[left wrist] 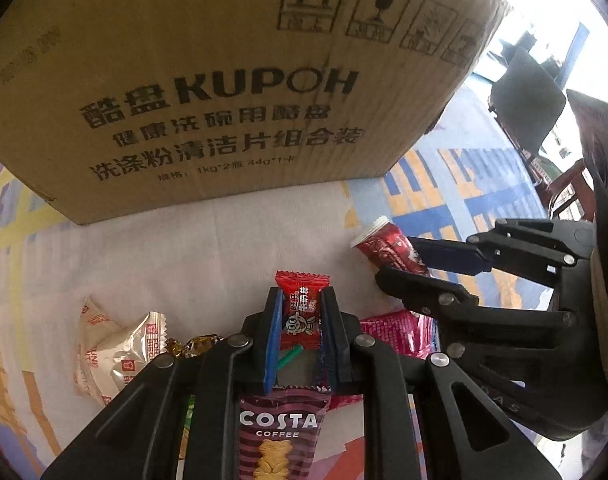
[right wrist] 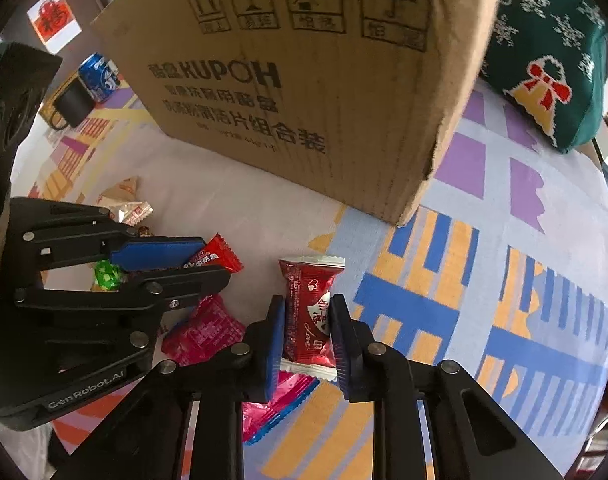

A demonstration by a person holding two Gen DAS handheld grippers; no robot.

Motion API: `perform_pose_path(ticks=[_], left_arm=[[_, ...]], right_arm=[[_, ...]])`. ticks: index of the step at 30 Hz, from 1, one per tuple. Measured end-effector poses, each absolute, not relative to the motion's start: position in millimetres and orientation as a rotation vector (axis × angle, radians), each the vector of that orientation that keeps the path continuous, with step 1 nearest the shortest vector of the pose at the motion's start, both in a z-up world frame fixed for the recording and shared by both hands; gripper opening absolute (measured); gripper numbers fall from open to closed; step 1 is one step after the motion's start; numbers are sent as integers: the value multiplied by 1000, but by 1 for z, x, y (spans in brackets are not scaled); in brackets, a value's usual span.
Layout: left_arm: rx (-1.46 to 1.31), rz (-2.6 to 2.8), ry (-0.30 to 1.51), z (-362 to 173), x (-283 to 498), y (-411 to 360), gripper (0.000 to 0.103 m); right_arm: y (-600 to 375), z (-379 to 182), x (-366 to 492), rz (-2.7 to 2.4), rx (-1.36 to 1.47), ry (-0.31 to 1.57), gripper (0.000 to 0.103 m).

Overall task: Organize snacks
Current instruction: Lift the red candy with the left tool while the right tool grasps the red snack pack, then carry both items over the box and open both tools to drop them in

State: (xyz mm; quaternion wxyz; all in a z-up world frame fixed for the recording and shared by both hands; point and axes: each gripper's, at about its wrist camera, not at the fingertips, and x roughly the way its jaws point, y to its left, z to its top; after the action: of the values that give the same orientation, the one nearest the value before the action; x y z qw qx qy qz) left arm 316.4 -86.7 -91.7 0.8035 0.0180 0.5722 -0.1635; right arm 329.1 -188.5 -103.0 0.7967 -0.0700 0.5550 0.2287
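Patterned tablecloth (right wrist: 484,300), cardboard box (left wrist: 207,92) at the back, loose snacks in front.

Left gripper (left wrist: 301,312) clamped on small red candy (left wrist: 302,310); right gripper (right wrist: 308,332) clamped on dark red candy packet (right wrist: 310,308). Both pieces held just above the cloth, near the box, not yet dropped anywhere. Still loose on the cloth: cream packets (left wrist: 111,344), gold-wrapped sweet (left wrist: 191,345), coffee biscuit pack (left wrist: 277,436), pink packet (right wrist: 201,332), green sweet (right wrist: 105,276). Box interior not visible, so count of sorted items unknown. Judging by the spread: early to midway, most of the pile left.
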Motion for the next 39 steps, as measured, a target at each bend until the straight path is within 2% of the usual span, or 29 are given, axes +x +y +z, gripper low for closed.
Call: perform_pose_path(ticks=[9,39], left_arm=[[-39,-356,1145,-58,309,-69,19],[-30,-333,833,55,284,-36,19]], right_arm=[[-204,-75,321,421,-71,1120,23],[-182,39,293,426,-1,831,23]])
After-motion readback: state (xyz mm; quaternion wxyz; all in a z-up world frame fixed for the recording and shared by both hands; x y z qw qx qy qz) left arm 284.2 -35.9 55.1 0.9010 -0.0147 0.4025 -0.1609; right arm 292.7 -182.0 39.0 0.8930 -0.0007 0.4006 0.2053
